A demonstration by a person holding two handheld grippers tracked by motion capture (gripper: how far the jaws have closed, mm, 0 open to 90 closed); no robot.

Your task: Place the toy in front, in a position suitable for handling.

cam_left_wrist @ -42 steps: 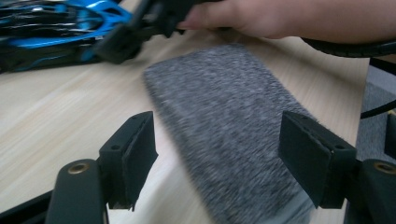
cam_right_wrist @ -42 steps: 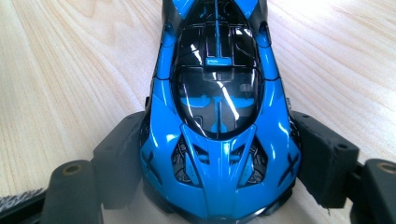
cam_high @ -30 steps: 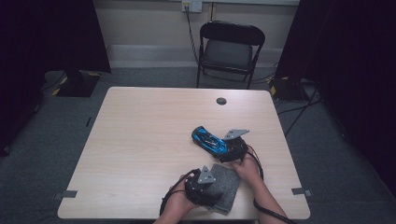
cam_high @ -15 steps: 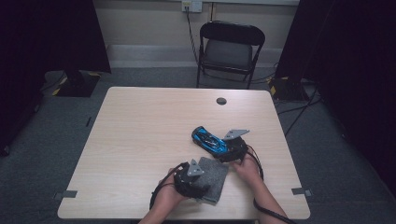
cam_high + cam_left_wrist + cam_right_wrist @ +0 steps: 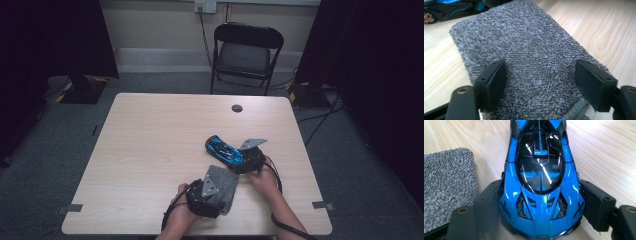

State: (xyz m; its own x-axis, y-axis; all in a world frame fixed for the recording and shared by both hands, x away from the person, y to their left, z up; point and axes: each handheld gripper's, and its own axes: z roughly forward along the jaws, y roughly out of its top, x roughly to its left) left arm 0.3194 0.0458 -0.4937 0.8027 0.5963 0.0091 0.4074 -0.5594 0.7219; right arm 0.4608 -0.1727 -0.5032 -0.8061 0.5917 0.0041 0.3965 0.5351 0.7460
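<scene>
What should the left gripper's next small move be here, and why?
Probably close on the grey cloth. The left gripper has just been opening its jaws, which stand apart over the flat cloth without pinching it, while the right gripper clamps the blue toy car beside it, seemingly ready for wiping.

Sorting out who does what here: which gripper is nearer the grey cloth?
Left. The left gripper hangs right over the grey cloth, jaws open astride it. The right gripper sits beside it, clamped on the blue toy car.

Grey towel [image 5: 529, 55] — between parted gripper [image 5: 540, 82] jaws
</scene>
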